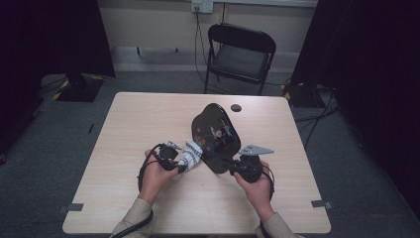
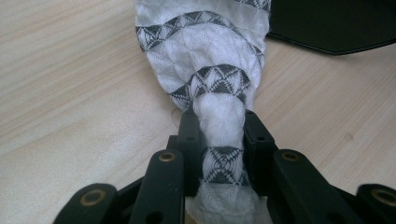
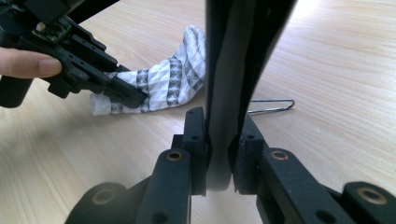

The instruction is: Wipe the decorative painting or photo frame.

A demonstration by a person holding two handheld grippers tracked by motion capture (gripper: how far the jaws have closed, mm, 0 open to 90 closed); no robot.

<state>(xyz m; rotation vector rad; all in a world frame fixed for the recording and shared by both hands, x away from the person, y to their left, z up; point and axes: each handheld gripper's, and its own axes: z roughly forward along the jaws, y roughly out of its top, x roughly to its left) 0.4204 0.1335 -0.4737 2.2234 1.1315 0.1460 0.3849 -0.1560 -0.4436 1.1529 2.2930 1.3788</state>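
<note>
Left tongs (image 2: pixel 219 140): pinching a bunched white cloth (image 2: pixel 205 60) with grey patterned bands.
Right tongs (image 3: pixel 219 154): clamped on the lower edge of a glossy black tray (image 1: pixel 215 136), held tilted up.
Cloth: low over the counter (image 1: pixel 148 119), its far end against the tray's left edge.
Counter: pale wood.

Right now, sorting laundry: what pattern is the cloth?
White cloth with dark triangle-patterned bands, best in left gripper view.

L gripper (image 2: pixel 219 140) jaws clamped on patterned cloth (image 2: pixel 205 56), wood table (image 2: pixel 70 93), maybe black tray (image 2: pixel 331 23) behind
</note>
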